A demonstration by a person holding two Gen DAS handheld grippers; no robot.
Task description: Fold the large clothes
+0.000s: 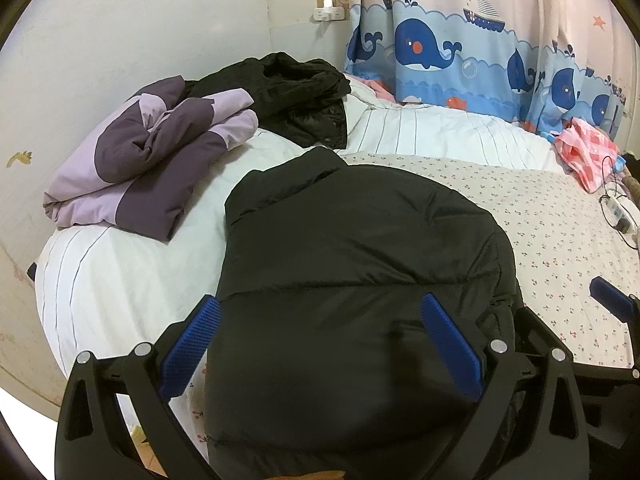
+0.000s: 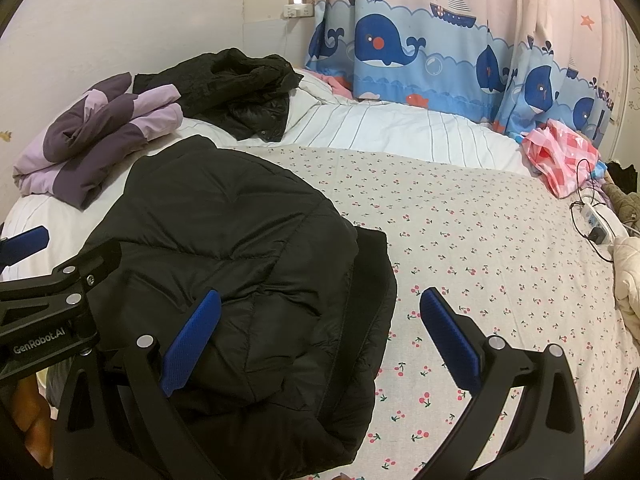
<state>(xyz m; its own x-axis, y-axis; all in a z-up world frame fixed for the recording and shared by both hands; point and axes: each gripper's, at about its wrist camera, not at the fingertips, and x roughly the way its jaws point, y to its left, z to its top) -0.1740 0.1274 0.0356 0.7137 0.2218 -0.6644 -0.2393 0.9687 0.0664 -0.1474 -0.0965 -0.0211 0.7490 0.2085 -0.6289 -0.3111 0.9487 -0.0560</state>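
Your black puffer jacket (image 1: 360, 248) lies folded on the cherry-print sheet (image 2: 480, 248) at the near edge of the bed, its lower end cut off by the frame. Your left gripper (image 1: 320, 336) hovers over it, jaws wide apart and holding nothing. Your right gripper (image 2: 320, 332) is likewise spread, empty, straddling the jacket's right edge. Contact with the fabric is unclear. The purple jacket (image 1: 148, 160) and the crumpled black garment (image 1: 296, 92) sit beyond.

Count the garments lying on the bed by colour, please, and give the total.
Black: 2, the puffer jacket in front and the crumpled jacket behind.
Purple and lilac: 1, the folded jacket.
Total: 3
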